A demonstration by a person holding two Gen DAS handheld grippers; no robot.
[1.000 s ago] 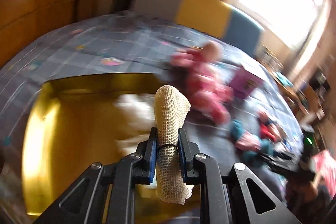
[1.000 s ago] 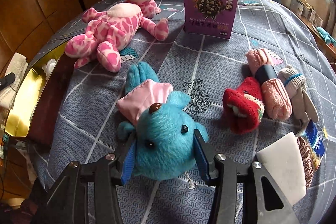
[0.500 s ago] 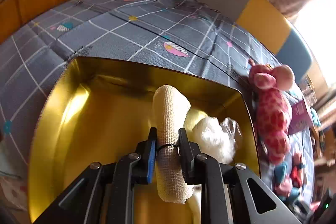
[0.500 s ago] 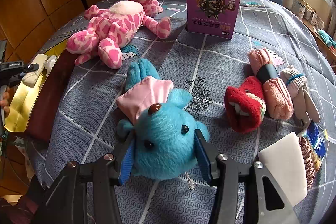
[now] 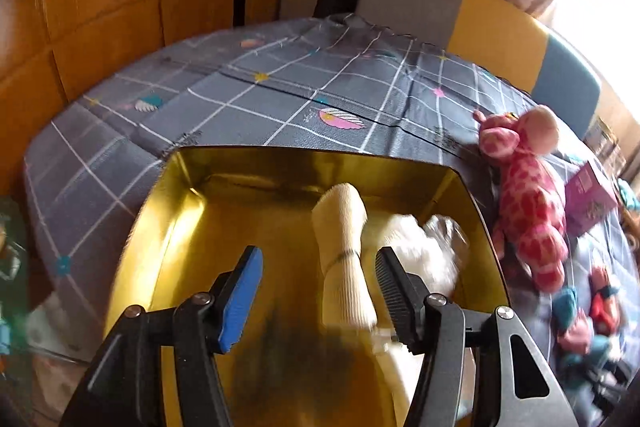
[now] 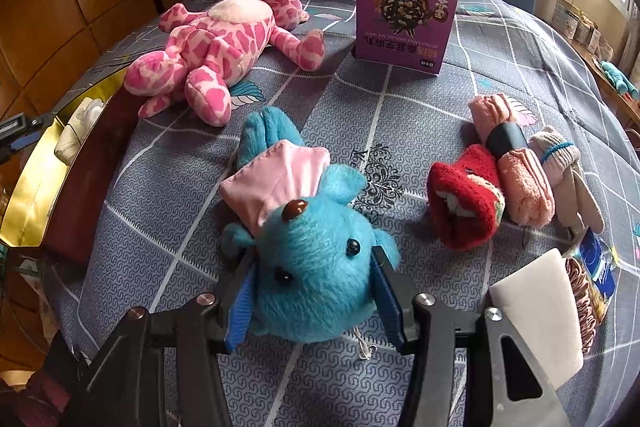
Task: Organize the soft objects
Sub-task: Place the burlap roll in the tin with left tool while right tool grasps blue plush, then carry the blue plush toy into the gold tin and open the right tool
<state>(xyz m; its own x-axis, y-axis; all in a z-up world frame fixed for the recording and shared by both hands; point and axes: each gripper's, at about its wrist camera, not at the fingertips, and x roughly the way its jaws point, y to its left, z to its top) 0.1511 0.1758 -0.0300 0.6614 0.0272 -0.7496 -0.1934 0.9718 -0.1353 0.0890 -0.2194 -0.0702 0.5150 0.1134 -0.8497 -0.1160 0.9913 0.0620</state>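
Two grippers on show, doing different things. The left gripper (image 5: 318, 291) hangs over the gold box (image 5: 160, 227) with its jaws spread wide apart, gripping nothing. The cream rolled sock (image 5: 344, 259), with a thin dark band around its middle, sits between the fingers but closer to the right one, and it's a bit motion-blurred, so I can't tell whether it rests on the box floor. Beside it, toward the box's right wall, is a fluffy white thing (image 5: 416, 247) with something crinkly and clear just past it.

The right gripper (image 6: 314, 303) is clamped on the blue plush (image 6: 316, 267), one blue pad pressed into each side of its head. The plush lies on the grey checked tablecloth (image 6: 400, 107) toward the near edge, pink fin pointing away from the camera.

Elsewhere on the table:
- pink giraffe plush (image 6: 216, 47) lies toward the far left, just beside the gold box's rim (image 6: 36, 187)
- purple carton (image 6: 404, 19) stands upright near the far edge
- red knit piece (image 6: 464, 199), pink rolled cloth with a black band (image 6: 508, 159) and a pale glove with a blue tie (image 6: 568, 179) bunch up touching each other on the right side
- white wedge-shaped block (image 6: 536, 311) at the near right, with a brownish scrunchie and a blue packet tucked behind it
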